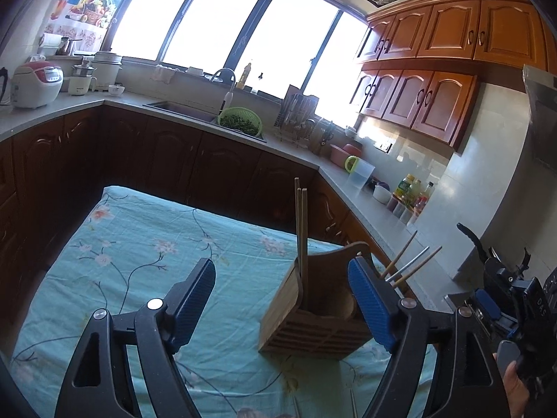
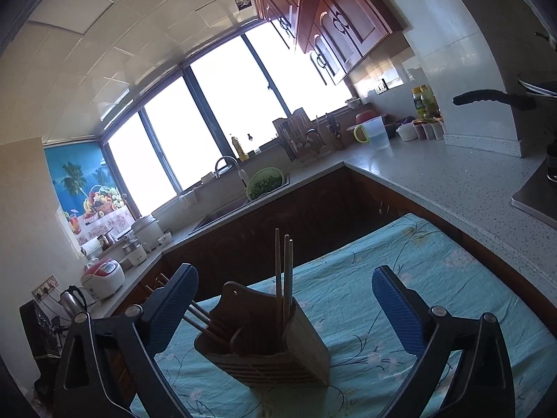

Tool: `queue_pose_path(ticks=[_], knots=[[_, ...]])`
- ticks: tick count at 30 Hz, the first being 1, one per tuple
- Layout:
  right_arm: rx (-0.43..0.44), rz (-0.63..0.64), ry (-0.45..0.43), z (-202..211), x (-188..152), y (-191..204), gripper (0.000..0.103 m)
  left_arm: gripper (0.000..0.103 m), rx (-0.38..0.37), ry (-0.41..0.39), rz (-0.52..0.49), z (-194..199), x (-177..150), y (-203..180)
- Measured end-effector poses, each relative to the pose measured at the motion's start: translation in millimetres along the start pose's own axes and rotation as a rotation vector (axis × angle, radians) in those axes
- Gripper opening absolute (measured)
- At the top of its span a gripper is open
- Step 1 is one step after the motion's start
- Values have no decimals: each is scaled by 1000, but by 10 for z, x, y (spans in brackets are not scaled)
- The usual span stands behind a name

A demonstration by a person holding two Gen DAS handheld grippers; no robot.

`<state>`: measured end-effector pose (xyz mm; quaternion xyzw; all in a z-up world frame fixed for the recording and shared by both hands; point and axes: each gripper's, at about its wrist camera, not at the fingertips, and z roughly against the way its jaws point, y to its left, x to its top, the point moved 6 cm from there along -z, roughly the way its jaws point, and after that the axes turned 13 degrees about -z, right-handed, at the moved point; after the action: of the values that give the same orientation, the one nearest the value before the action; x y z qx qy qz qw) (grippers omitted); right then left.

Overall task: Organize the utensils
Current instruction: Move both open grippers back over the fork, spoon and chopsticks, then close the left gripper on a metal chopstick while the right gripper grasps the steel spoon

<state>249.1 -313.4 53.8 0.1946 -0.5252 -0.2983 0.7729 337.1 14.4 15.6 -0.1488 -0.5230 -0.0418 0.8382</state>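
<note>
- Now the holder (image 1: pixel 313 310), a slatted wooden box with a raised curved back, stands upright on the cloth (image 1: pixel 139 244), a teal sheet with a flower print that covers a table.
- Three chopsticks (image 1: pixel 301 230) stand nearly upright in one compartment of the holder, their tips well above its rim.
- More sticks (image 1: pixel 410 264) lean out of the other side at a slant; in the left wrist view two look wooden and one looks pale grey.
- The left gripper (image 1: pixel 289 299) has its jaws wide, with nothing pressed between the blue pads.
- In that view the holder sits between the two fingers, nearer the right-hand pad (image 1: pixel 372 306), which overlaps its edge; whether they touch I cannot tell.
- The right gripper (image 2: pixel 289 310) is also wide open and empty, its pads apart from the holder on both sides.
- In the right wrist view the holder (image 2: pixel 275 345) sits between the fingers, and the slanted sticks (image 2: pixel 205 320) reach toward the left-hand pad (image 2: pixel 170 310).
- At the right edge of the left wrist view the other gripper's body shows, with a hand (image 1: pixel 515 386) on it.
- Behind the table runs a counter (image 2: pixel 452 181) with a sink (image 1: pixel 181 109), a green colander (image 1: pixel 240 122), a dish rack (image 1: pixel 296 118) and a rice cooker (image 1: pixel 36 83).
</note>
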Motion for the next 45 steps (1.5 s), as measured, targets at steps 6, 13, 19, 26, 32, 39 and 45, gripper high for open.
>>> queue_pose_path(ticks=[6,13,19,26,32,39,45], knots=[[-8,-16,32,237,-232,-118,102,78,2,38,40,318,-250,18],[-31,-32,62,514,-421,-282,102,78,10,68,52,644,-400,22],[-46,-49,88,697,-579,-389,102,78,3,87,40,876,-530,-17],[-71,-31,115,911,-837,-472,102,78,1,124,44,1061,-721,-40],[-107,-4,142,994,-1047,-567,102,78,2,159,73,1144,-904,22],[-133,6,201,933,-1269,-661,101,78,16,221,76,1129,-1060,-9],[-137,16,243,894,-1328,-653,100,78,12,269,57,1091,-1109,-61]])
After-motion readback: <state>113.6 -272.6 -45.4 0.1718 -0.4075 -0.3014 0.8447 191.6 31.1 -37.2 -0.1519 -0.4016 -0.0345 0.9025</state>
